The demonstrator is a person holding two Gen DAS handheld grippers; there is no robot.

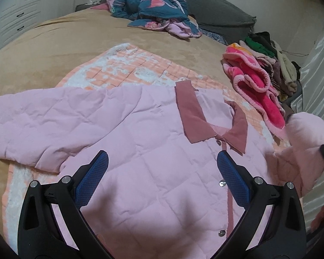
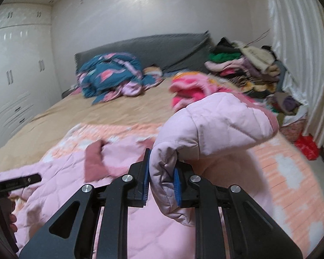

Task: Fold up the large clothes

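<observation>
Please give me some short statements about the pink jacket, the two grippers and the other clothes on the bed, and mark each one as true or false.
1. The right gripper is shut on a sleeve of the pink jacket. True.
2. The left gripper holds the collar. False: its jaws are open, above the jacket front, holding nothing.
3. The jacket lies on an orange and white blanket. True.
4. The jacket's other sleeve is folded over the front. False: it lies spread out to the side.
5. A blue patterned garment lies near the grey headboard. True.
</observation>
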